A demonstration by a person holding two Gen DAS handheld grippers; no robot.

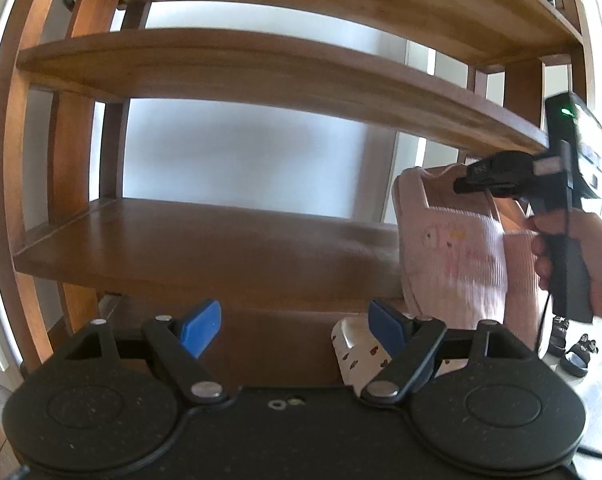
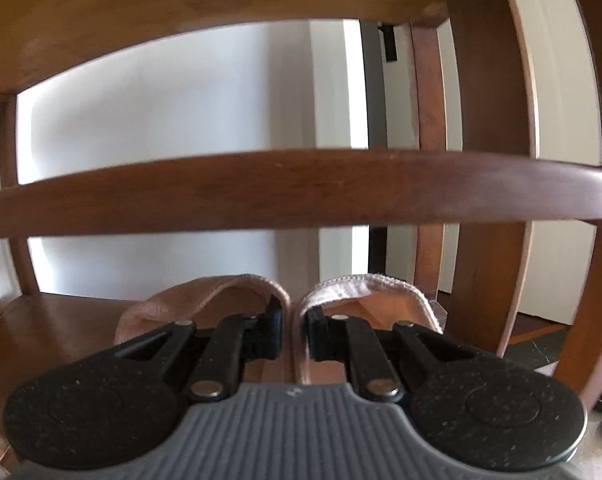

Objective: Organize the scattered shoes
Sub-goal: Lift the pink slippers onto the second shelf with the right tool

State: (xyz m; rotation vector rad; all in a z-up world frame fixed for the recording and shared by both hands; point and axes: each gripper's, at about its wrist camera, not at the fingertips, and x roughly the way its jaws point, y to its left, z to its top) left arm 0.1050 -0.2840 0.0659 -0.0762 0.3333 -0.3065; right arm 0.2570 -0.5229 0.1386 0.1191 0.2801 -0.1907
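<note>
A pair of pink slippers (image 1: 453,248) hangs at the right end of the wooden shoe rack (image 1: 229,240), toes pointing down. My right gripper (image 1: 467,184), held by a hand (image 1: 581,256), is shut on their upper edges. In the right wrist view the right gripper (image 2: 295,328) pinches the two inner rims of the pink slippers (image 2: 341,288) together, just in front of a shelf edge (image 2: 301,188). My left gripper (image 1: 297,328) is open low before the rack, its blue pads (image 1: 201,324) wide apart with nothing between them. A white slipper with small hearts (image 1: 357,356) lies behind its right finger.
The rack has several brown shelves; the middle shelf (image 1: 261,68) and the lower shelf board hold nothing in view. Black sandals (image 1: 577,352) lie on the floor at the far right. A white wall shows behind the rack.
</note>
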